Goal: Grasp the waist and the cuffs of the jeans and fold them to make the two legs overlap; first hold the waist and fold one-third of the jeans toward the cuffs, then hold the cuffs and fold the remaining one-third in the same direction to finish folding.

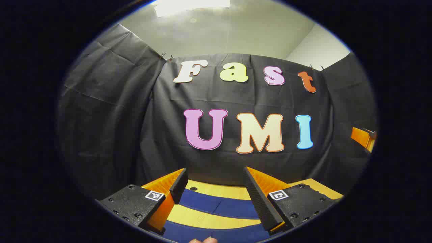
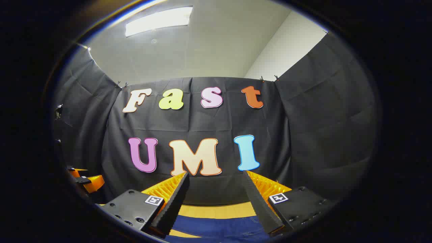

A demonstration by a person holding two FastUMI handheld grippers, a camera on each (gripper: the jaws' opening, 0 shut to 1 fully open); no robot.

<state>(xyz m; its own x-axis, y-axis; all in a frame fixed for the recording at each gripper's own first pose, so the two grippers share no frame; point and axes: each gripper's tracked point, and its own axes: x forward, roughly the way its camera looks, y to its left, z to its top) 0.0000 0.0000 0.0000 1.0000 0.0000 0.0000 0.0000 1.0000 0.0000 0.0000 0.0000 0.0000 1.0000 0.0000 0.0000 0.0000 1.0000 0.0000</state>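
closest to me, in the left gripper view, my left gripper (image 1: 216, 189) has its fingers wide apart with nothing between them, and a bit of my own hand (image 1: 203, 240) peeks in at the very bottom edge. through that gap i look down on the jeans (image 1: 219, 206), dark blue bands lying flat on the yellow counter (image 1: 216, 190), below the fingers and not touched by them. in the right gripper view my right gripper (image 2: 216, 192) is likewise spread and empty, raised above the jeans (image 2: 219, 227), which lie low between the fingers with a strip of bare counter (image 2: 216, 211) past them. each view catches the other gripper off at its edge, well apart from its own. farther off hangs the black cloth wall (image 2: 320, 135), then the pale ceiling with its light (image 2: 158, 20). i judge the work barely begun or between holds: neither waist nor cuffs is gripped, and i cannot tell how many folds the cloth carries, so every remaining fold needs a fresh grasp first.
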